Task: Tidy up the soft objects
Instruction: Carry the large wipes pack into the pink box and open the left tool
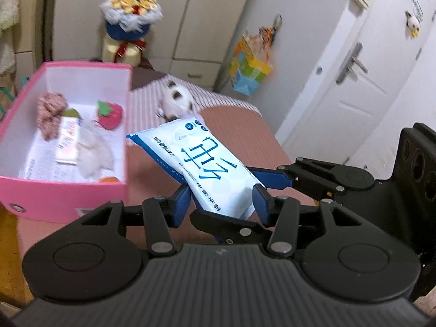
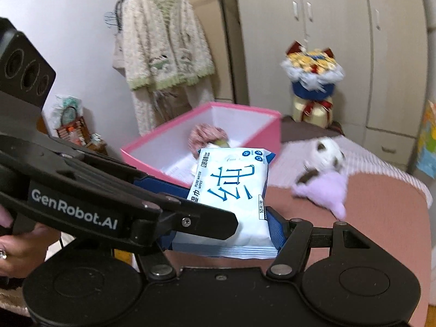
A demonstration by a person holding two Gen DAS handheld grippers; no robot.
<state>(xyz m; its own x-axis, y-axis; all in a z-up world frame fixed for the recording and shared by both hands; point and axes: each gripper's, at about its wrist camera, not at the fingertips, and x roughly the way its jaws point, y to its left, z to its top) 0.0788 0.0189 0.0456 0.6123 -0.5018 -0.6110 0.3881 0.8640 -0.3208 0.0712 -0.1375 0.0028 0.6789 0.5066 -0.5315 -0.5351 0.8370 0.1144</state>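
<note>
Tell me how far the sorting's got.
Done: strawberry plush, pink scrunchie and other soft items sit in the pink box. In hand: wet wipes pack, between both grippers' fingers. Left: spotted plush and purple cloth on the bed.

left gripper (image 1: 222, 200): black linkages, blue pads, silver rivets | side marking "GenRobot.AI"

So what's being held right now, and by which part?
The pack of wet wipes, gripped at its near end by both the left gripper and the right gripper.
</note>
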